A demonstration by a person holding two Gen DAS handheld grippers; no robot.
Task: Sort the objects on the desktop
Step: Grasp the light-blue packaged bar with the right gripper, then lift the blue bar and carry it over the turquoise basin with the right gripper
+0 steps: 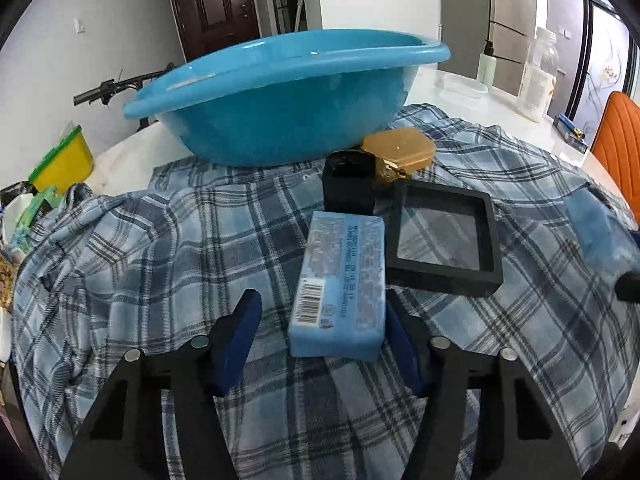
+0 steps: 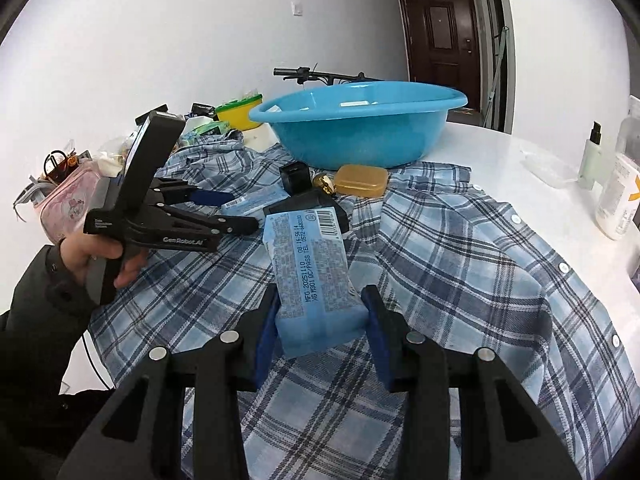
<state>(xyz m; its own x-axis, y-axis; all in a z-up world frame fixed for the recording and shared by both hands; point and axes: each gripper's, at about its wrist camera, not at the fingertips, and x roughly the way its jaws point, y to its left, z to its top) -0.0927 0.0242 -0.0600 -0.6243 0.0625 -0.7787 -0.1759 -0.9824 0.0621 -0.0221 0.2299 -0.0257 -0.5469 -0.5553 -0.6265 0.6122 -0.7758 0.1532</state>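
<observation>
A blue tissue pack [image 1: 340, 280] lies on the plaid shirt [image 1: 160, 248]. My left gripper [image 1: 320, 328] is open around its near end; the right finger touches it, the left stands apart. My right gripper [image 2: 320, 320] is shut on a second blue tissue pack [image 2: 312, 268] and holds it above the shirt [image 2: 460, 248]. The right gripper and its pack show blurred at the left wrist view's right edge [image 1: 600, 232]. The left gripper [image 2: 236, 212] shows in the right wrist view. Behind stand a black box [image 1: 348, 184], a black frame [image 1: 444, 236] and an amber case [image 1: 400, 148].
A big blue basin [image 1: 288, 96] stands at the back of the white table [image 2: 500, 152]. Bottles [image 1: 538, 76] and a clear lid stand at the right. A yellow tub [image 1: 64, 164], a pink case [image 2: 68, 204] and clutter sit at the left. An orange chair [image 1: 620, 140] is beyond the table.
</observation>
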